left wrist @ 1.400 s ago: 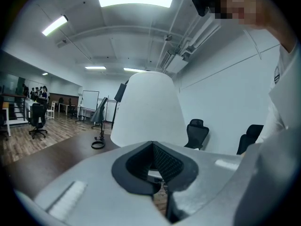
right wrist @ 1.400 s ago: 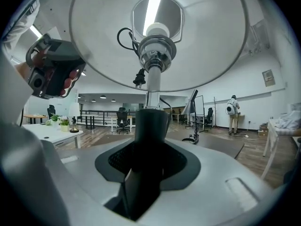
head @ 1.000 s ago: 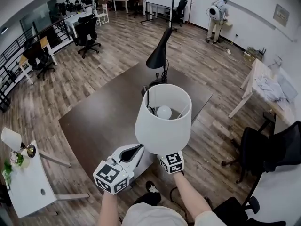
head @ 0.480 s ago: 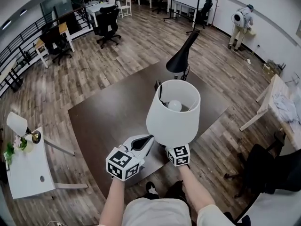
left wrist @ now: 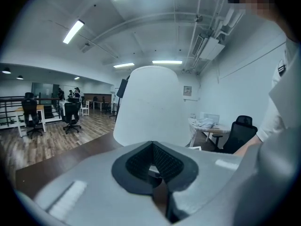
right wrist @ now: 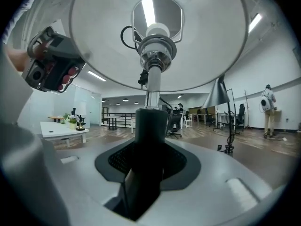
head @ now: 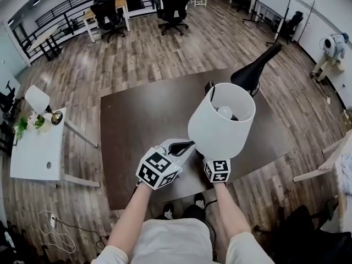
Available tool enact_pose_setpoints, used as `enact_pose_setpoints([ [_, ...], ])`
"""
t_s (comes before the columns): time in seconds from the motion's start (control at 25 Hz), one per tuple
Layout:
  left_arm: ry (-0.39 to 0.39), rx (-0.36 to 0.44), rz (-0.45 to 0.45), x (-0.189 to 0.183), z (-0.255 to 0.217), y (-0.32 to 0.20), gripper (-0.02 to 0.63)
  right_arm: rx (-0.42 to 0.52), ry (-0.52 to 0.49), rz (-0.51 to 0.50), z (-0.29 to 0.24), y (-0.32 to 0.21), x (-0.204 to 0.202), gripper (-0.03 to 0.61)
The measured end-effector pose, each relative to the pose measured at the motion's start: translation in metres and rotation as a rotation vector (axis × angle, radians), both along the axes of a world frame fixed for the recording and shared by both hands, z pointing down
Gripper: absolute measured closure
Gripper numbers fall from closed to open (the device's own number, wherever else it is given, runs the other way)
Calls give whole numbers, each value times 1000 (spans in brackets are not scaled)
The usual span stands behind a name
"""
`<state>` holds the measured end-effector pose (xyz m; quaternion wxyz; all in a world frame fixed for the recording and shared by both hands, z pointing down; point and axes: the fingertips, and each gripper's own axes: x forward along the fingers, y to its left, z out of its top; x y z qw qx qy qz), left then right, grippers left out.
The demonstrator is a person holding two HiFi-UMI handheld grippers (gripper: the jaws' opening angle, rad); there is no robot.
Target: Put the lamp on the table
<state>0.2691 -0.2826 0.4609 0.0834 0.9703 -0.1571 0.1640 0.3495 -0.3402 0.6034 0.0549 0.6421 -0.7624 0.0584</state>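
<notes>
Jaws of right gripper (right wrist: 149,142) clamp one white lamp (head: 219,130) near one black lamp (head: 254,70); left gripper (left wrist: 153,163) closed, empty.

The head camera looks steeply down from above the lamp (head: 220,128) and takes in the whole dark surface (head: 137,120) beneath it. The camera on the left claw (head: 184,146) sits close beside the lamp, facing its white outer wall. The camera on the right claw (right wrist: 149,145) sits right below the lamp, looking up into it. All three views share the lamp.
</notes>
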Motion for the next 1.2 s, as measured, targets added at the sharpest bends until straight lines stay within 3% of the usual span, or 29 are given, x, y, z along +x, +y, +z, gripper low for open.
enact_pose_setpoints([
  [0.52, -78, -16, -300, 6, 49, -60, 612, -34, -19, -324, 53, -79, -20, 411],
  [0.84, -108, -46, -489, -45, 87, -77, 612, -36, -30, -513, 91, -105, -89, 411],
  [1.2, -109, -64, -639, -95, 109, -74, 612, -23, -27, -640, 111, -107, -150, 411],
])
